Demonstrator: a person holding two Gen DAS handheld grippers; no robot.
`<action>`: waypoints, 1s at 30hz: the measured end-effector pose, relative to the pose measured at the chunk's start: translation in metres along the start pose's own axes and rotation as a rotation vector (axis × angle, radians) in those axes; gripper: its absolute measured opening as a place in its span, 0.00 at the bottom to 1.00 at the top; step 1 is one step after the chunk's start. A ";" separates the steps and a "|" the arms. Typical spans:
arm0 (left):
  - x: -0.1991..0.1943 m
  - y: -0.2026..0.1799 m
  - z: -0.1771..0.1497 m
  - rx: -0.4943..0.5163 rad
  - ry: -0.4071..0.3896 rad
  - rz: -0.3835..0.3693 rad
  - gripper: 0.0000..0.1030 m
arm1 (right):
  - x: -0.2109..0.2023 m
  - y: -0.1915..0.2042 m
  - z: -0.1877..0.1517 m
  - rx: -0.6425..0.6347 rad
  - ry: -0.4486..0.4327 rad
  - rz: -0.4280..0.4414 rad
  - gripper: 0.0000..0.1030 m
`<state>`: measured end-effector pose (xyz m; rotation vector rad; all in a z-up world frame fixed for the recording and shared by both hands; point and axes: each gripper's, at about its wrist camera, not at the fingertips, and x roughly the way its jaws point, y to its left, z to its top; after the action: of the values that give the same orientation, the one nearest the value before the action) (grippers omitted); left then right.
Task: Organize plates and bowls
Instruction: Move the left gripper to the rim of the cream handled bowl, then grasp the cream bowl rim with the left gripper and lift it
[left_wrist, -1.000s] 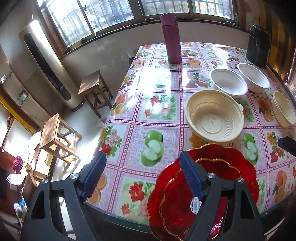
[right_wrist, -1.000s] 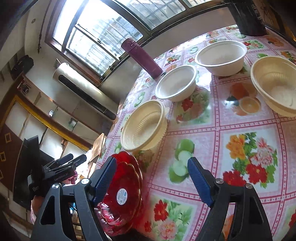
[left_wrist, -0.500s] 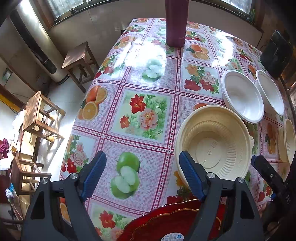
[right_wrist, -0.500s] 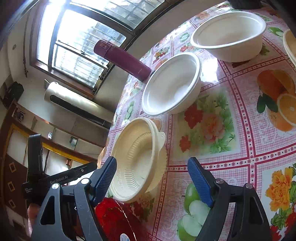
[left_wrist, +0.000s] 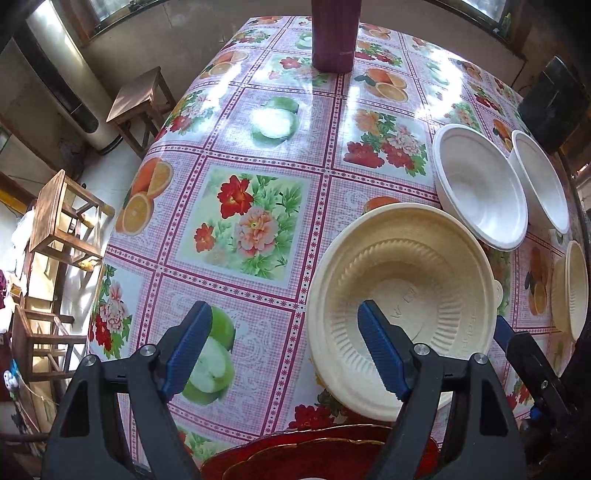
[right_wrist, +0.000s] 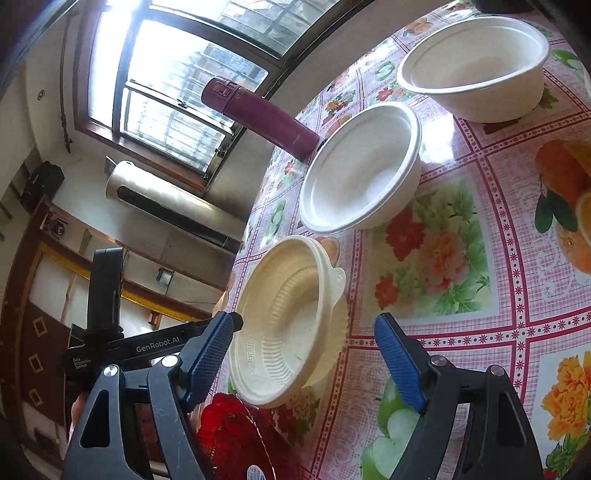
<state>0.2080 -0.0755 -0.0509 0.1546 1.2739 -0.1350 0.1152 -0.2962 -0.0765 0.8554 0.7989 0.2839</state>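
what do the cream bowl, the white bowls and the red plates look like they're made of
Cream bowl: thin moulded plastic, likely disposable; matte, with fine pressed ribs, embossed marks on the base and a small rim tab.
White bowls: probably pressed paper pulp or foam; dull, chalky, seamless, with a rolled rim.
Red plates: glass or clear hard plastic, hard to tell which; translucent, glossy, with a gold scalloped edge.

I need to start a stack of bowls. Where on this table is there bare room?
Free: the wide stretch of table between the maroon flask and the cream bowl. Crowded: the right side, where the white bowls sit beside each other, and the near edge, with red plates.
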 end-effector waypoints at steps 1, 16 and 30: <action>0.001 -0.001 0.000 0.000 0.006 -0.002 0.79 | 0.000 -0.001 0.000 -0.002 0.000 -0.001 0.79; 0.018 0.002 0.004 -0.025 0.110 -0.128 0.79 | 0.015 0.005 -0.002 -0.091 0.011 -0.140 0.52; 0.023 -0.008 0.013 -0.012 0.113 -0.193 0.79 | 0.020 0.006 0.001 -0.118 0.006 -0.145 0.45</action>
<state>0.2255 -0.0861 -0.0698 0.0291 1.4013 -0.2877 0.1303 -0.2824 -0.0812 0.6829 0.8369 0.2035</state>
